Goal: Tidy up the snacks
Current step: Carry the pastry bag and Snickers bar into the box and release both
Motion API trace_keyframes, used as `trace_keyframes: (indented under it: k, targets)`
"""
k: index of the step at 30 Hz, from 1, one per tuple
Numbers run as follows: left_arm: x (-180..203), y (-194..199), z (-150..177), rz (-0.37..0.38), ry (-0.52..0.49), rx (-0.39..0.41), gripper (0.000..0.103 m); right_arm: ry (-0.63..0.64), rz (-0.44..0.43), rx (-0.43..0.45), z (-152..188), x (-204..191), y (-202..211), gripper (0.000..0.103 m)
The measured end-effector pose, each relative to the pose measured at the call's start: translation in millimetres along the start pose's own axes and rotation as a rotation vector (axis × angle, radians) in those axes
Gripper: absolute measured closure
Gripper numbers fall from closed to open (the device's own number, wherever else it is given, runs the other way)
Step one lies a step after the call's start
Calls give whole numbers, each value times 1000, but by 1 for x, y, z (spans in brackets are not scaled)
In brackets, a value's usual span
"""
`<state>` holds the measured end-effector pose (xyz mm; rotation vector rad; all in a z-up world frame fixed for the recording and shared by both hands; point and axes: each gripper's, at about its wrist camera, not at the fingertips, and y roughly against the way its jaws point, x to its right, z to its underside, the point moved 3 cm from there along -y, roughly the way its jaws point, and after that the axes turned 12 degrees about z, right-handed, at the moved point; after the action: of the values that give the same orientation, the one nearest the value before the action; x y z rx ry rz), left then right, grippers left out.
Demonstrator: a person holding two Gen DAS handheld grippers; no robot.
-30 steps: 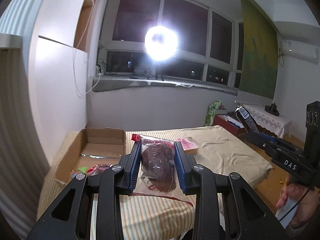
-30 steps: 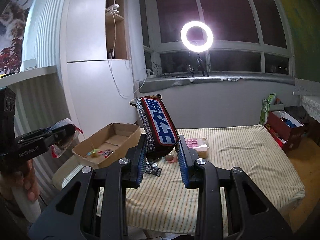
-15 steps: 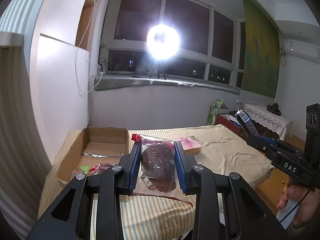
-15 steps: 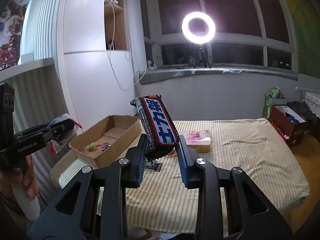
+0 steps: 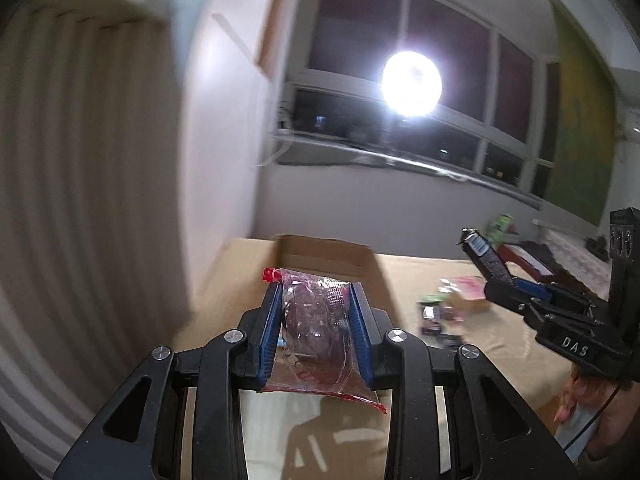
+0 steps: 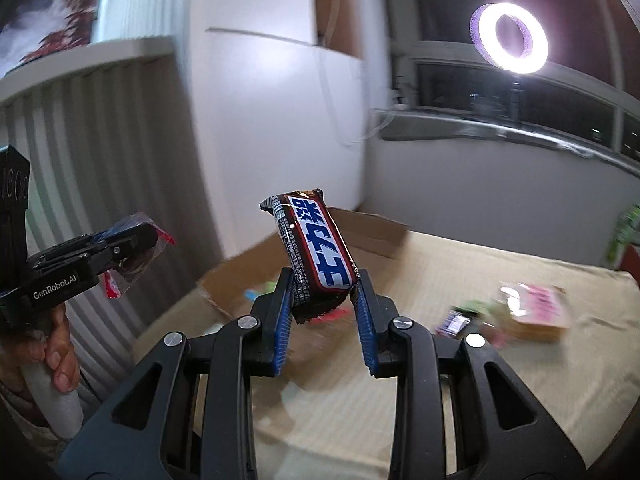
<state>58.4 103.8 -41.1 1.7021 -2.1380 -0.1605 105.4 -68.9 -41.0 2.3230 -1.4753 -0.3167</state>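
We have swung both grippers toward the box [image 5: 328, 252], left [image 5: 316, 320] clamping the bag [image 5: 316, 320], right [image 6: 322, 300] pinching the bar [image 6: 316, 248], so dropping comes next.

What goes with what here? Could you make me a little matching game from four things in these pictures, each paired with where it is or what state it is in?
Things:
1. clear snack bag
2. chocolate bar
3. cardboard box
4. pink packet

Places or states:
A. lying on the striped bed cover
B. clamped in the right gripper
C. open, standing at the bed's far left corner
D. clamped in the left gripper

Pairs: 1-D, 2-B, 3-C, 4-A
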Motion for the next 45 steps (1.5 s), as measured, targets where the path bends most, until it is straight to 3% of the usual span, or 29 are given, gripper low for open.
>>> trace_keyframes:
  k: [4,9,20,22,23,25,34,38,42,45]
  targets:
    - [-22,14,-2,-50,25,17,72,17,-34,-1,-4,-19,-9,73]
    - [-25,13,-7,-52,26,27,72,25,-25,-11,-5,-21,-15,73]
    - [-36,-55,-21,8,19,-14,72,58,-7,-94,4,-15,-85,71]
    - [-37,-70,-16,4,17,-41,70,76,-22,-144,14,-17,-101,64]
    - [-39,-77,-12,-4,17,-59,54,75,-16,-150,17,-15,-105,54]
    - [-43,-84,-4,-33,28,-85,28,62,1,-138,21,-10,-106,49]
    - [-47,-69,2,-53,73,-75,27,34,8,-105,29,-2,-81,48]
    - [-46,-57,2,-58,91,-76,27,35,12,-66,24,-10,-65,30]
    - [-40,-42,0,-73,79,-70,27,19,-11,-29,24,-18,-47,26]
    - [-34,-36,-1,-88,65,-75,26,7,-16,-10,27,-18,-35,16]
